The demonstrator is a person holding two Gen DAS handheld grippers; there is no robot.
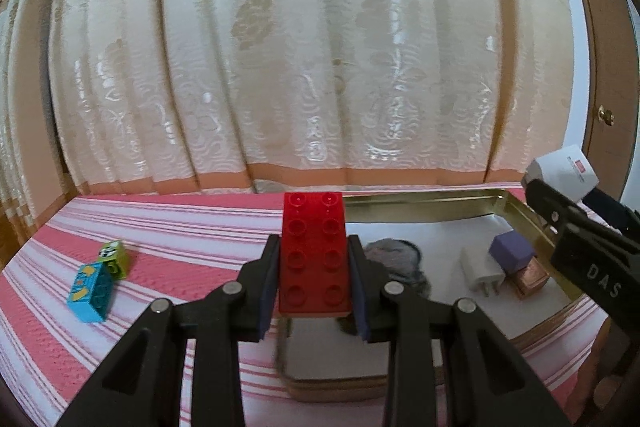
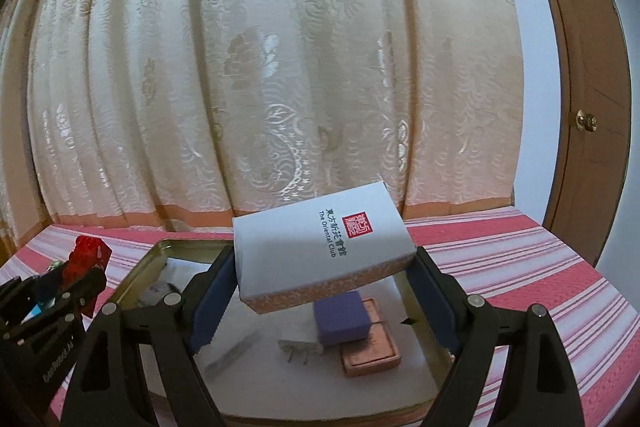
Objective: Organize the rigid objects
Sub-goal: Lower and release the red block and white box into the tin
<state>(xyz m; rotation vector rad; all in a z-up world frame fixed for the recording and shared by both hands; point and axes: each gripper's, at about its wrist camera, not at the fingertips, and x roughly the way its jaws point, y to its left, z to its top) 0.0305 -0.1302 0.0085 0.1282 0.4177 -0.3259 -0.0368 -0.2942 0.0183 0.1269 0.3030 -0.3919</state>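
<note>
My left gripper [image 1: 314, 279] is shut on a red studded brick [image 1: 314, 255], held above the left edge of a gold metal tray [image 1: 420, 199]. My right gripper [image 2: 320, 287] is shut on a white box with a patterned orange side [image 2: 320, 247], held above the tray [image 2: 160, 247]. The tray holds a purple charger [image 2: 342, 317], a white plug [image 2: 298, 347], a copper-coloured block [image 2: 370, 357] and a grey object [image 1: 394, 255]. The right gripper with its box also shows at the right edge of the left wrist view [image 1: 564, 175].
A blue brick [image 1: 90, 291] and a green brick [image 1: 114, 259] lie on the striped pink cloth [image 1: 180, 227] at the left. A patterned curtain [image 1: 300, 47] hangs behind. A wooden door with a knob [image 2: 586, 121] is at the right.
</note>
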